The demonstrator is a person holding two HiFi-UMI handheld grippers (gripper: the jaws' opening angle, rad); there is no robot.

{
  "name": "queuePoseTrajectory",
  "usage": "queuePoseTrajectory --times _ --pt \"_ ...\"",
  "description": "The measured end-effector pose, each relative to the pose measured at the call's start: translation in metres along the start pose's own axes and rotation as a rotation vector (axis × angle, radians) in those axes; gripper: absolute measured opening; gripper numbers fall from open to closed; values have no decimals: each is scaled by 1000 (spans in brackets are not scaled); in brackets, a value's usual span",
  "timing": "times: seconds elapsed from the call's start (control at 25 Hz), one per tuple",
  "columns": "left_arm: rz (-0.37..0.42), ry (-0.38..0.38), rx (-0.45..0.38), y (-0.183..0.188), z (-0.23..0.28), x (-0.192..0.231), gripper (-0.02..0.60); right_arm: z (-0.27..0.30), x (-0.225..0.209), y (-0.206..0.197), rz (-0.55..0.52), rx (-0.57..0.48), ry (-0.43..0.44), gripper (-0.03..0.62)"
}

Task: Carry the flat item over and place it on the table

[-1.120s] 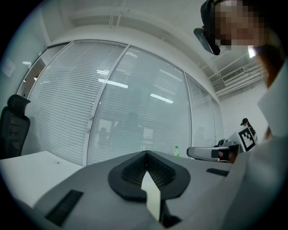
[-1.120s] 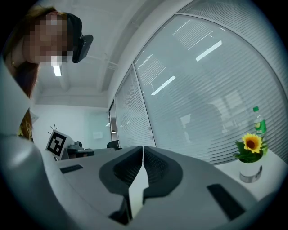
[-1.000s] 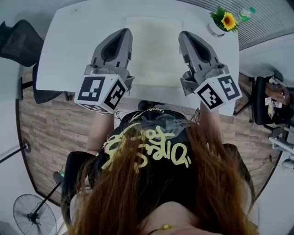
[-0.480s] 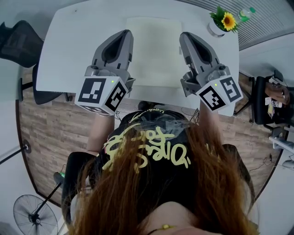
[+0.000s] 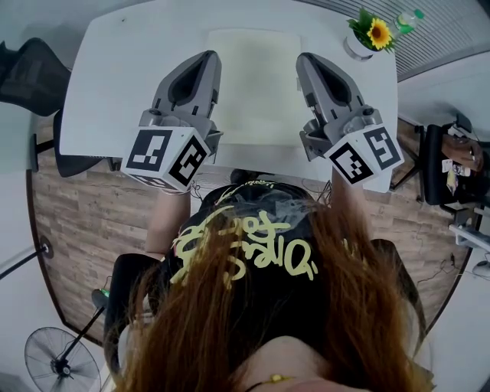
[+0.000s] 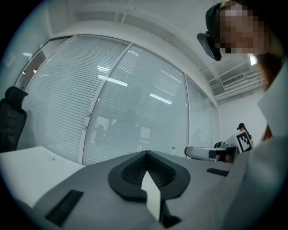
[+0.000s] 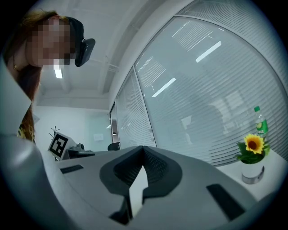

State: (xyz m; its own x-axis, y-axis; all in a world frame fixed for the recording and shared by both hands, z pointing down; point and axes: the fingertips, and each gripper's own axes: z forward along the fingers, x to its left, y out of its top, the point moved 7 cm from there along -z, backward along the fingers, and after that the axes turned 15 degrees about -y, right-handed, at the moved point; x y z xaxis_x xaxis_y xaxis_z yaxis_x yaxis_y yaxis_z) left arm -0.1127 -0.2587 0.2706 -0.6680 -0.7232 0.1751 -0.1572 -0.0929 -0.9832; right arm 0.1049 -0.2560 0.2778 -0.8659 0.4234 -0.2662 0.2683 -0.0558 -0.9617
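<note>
A pale cream flat sheet [image 5: 256, 84] is stretched over the white table [image 5: 115, 76] between my two grippers. My left gripper [image 5: 211, 58] is shut on its left edge and my right gripper [image 5: 303, 61] is shut on its right edge. In the left gripper view the sheet's thin white edge [image 6: 153, 200] is pinched between the closed dark pads of the left gripper [image 6: 146, 155]. The right gripper view shows the same: a white edge [image 7: 137, 191] is clamped in the right gripper [image 7: 144, 150]. Whether the sheet rests on the table or hangs just above it I cannot tell.
A potted sunflower [image 5: 374, 34] and a small bottle [image 5: 411, 21] stand at the table's far right corner. A black chair [image 5: 27, 73] is left of the table and another [image 5: 440, 164] is on the right. A floor fan [image 5: 61, 358] stands at the lower left.
Both grippers and the sheet stay almost where they were; only a very slight shift shows.
</note>
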Motion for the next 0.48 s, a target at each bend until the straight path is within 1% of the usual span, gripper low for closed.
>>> queuePoseTrajectory --times 0.12,0.2,0.36,0.48 --pt "63 22 28 0 0 -2 -5 0 1 0 -17 1 -1 3" --pt "87 22 36 0 2 -4 -5 1 1 1 -32 -2 -4 3" --pt "97 19 40 0 5 -5 -5 -1 1 4 -102 -33 -46 3" --pt "95 19 36 1 5 -4 -5 -1 1 4 -111 -26 -45 3"
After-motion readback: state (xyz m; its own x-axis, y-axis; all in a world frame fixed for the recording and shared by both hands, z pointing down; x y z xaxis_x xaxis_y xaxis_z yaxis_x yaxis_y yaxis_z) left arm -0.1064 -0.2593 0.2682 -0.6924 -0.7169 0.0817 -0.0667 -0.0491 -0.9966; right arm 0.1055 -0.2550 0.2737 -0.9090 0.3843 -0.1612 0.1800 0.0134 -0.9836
